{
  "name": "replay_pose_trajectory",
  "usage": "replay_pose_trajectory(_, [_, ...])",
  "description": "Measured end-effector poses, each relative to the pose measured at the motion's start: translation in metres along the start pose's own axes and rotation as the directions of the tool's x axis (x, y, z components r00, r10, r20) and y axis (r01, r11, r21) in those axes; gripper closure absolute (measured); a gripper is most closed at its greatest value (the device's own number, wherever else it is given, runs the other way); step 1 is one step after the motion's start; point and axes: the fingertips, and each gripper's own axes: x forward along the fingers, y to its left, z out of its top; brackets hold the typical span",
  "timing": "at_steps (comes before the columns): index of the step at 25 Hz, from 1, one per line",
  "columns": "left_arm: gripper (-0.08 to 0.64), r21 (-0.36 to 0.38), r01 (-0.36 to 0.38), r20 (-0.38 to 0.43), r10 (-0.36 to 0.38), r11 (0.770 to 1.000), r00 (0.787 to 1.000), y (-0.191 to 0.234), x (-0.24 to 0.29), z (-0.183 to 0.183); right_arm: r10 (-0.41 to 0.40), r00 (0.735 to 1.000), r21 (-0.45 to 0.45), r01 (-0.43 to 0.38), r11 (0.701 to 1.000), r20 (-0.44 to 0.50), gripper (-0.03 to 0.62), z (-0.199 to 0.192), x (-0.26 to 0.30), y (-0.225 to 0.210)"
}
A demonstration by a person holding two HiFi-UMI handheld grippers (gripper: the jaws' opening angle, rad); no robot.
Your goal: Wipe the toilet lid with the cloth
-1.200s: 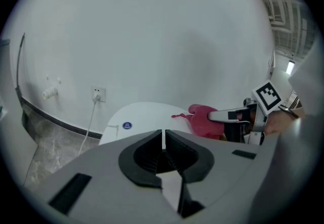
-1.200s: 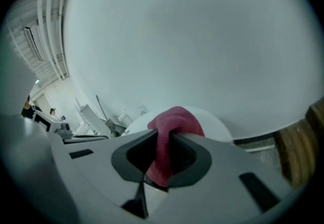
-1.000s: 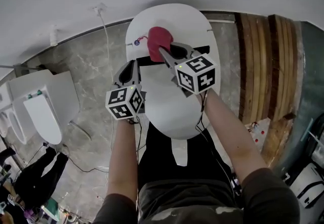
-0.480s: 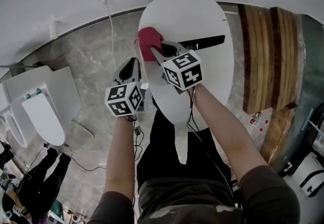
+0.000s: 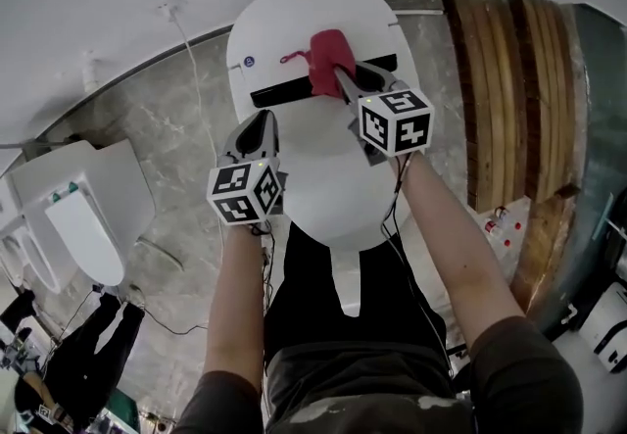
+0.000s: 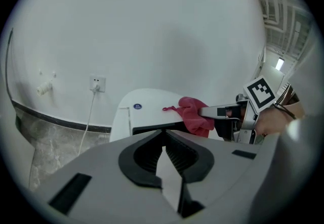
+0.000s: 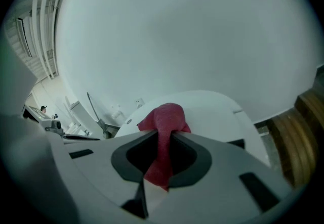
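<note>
A white toilet with its lid (image 5: 323, 168) shut stands against the wall below me. A red cloth (image 5: 330, 61) lies bunched on the back of the toilet, over the dark gap behind the lid. My right gripper (image 5: 345, 79) is shut on the cloth (image 7: 163, 132), which runs between its jaws. The left gripper (image 5: 257, 126) is shut and holds nothing, hovering at the lid's left edge. In the left gripper view, the cloth (image 6: 195, 115) and the right gripper (image 6: 217, 113) show over the toilet's back (image 6: 147, 112).
Grey marble floor (image 5: 167, 128) lies left of the toilet, with a white cable (image 5: 196, 79) running from a wall socket (image 6: 97, 83). Another white toilet (image 5: 83, 217) stands at the left. Wooden slats (image 5: 509, 99) lie at the right. The person's legs are astride the bowl.
The right gripper swung the cloth left to the lid's edge, then back right and farther up onto the toilet's back. The left gripper shifted slightly.
</note>
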Motion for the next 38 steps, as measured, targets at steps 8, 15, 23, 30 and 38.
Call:
replay_pose_trajectory(8, [0.532,0.022,0.053,-0.008,-0.053,0.998,0.999,-0.088,0.034,-0.012,-0.081,0.997,0.077,0.08,0.994,0.0,0.543,-0.01,-0.053,-0.104])
replay_pose_trajectory(15, [0.532,0.024,0.062,-0.026,-0.061,0.998,0.998,-0.135,0.049,-0.035,-0.122,0.991,0.108,0.126,0.986,-0.045,0.543,-0.045,-0.082,-0.162])
replay_pose_trajectory(23, [0.532,-0.016,-0.02,0.002,0.02,1.0,1.0,-0.105,0.028,-0.05,-0.127,0.991,-0.048,0.125,0.991,-0.031,0.543,-0.038,-0.094,-0.117])
replay_pose_trajectory(30, [0.532,-0.053,-0.047,0.016,0.048,0.997,0.999,-0.036,-0.017,-0.04,0.059,0.998,-0.091,-0.058,0.994,0.008,0.543,-0.023,-0.056,0.026])
replay_pose_trajectory(38, [0.532,-0.087,-0.062,-0.009,0.062,0.994,0.998,0.049,-0.064,-0.046,0.163,0.984,-0.1,-0.169,0.981,-0.067,0.543,-0.055,0.015,0.161])
